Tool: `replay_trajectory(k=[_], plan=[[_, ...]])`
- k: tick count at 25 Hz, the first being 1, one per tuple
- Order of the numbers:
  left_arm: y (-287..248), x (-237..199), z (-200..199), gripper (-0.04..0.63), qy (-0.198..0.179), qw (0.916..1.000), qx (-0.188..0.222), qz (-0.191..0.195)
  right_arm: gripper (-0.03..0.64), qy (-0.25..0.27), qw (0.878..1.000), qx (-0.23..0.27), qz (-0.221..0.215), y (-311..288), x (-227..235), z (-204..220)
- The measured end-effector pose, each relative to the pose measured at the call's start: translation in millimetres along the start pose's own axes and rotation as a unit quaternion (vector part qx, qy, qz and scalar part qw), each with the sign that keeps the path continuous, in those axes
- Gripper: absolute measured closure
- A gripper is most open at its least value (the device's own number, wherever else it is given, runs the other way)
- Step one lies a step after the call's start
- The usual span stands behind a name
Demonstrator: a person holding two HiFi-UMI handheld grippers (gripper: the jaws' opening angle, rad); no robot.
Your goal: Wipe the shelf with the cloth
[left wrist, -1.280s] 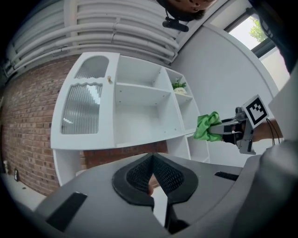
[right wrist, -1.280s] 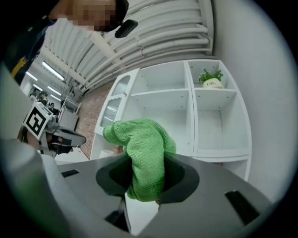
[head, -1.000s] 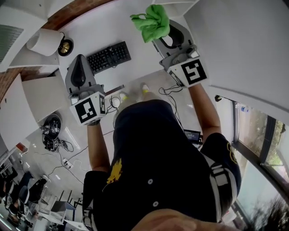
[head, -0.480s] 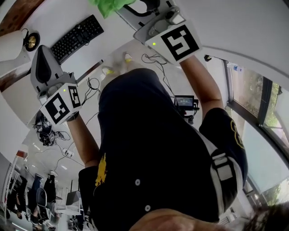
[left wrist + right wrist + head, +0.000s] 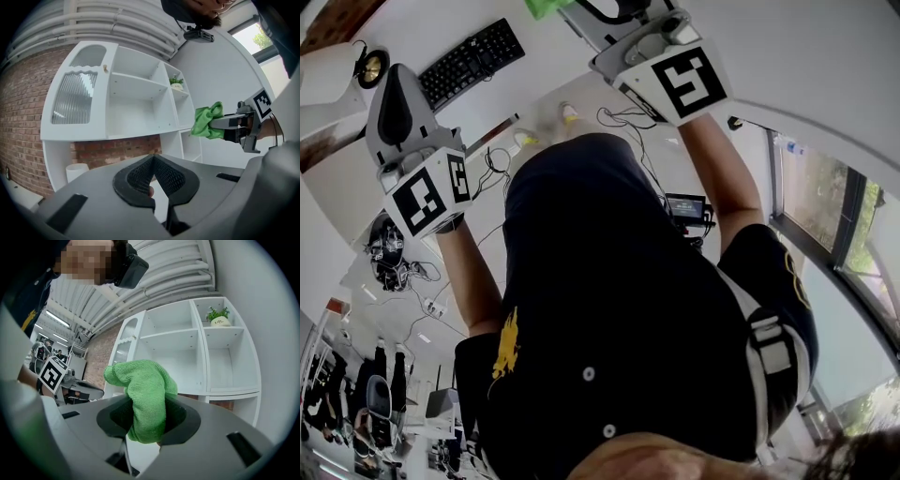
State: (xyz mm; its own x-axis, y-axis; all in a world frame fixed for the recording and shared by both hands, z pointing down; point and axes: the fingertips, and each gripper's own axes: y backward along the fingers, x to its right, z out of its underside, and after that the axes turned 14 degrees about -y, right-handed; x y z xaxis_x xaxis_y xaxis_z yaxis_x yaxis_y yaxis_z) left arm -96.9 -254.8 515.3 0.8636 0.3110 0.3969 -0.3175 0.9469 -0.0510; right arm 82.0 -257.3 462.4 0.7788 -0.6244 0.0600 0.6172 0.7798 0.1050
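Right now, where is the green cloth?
The green cloth is pinched in the right gripper; in its view it sits before the white shelf, lower left of the potted plant.

Ahead of me stands a white shelf unit (image 5: 140,108) with open compartments. To its left I see a red brick wall (image 5: 23,140). Above it runs a ribbed white ceiling (image 5: 117,23). To its right is a plain white wall (image 5: 220,70), then a daylit window (image 5: 257,37).
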Motion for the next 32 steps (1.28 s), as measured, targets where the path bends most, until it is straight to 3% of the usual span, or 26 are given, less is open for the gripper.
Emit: replay_trajectory(k=[14, 32], plan=[[-1.8, -6.5, -5.7, 0.577, -0.003, 1.0000, 0.000, -0.001, 0.486, -0.008, 1.000, 0.017, -0.014, -14.9, -10.9, -7.6], [10.2, 5.0, -6.5, 0.577, -0.009, 1.0000, -0.002, 0.004, 0.488, 0.005, 1.000, -0.006, -0.030, -8.2, -22.8, 5.8]])
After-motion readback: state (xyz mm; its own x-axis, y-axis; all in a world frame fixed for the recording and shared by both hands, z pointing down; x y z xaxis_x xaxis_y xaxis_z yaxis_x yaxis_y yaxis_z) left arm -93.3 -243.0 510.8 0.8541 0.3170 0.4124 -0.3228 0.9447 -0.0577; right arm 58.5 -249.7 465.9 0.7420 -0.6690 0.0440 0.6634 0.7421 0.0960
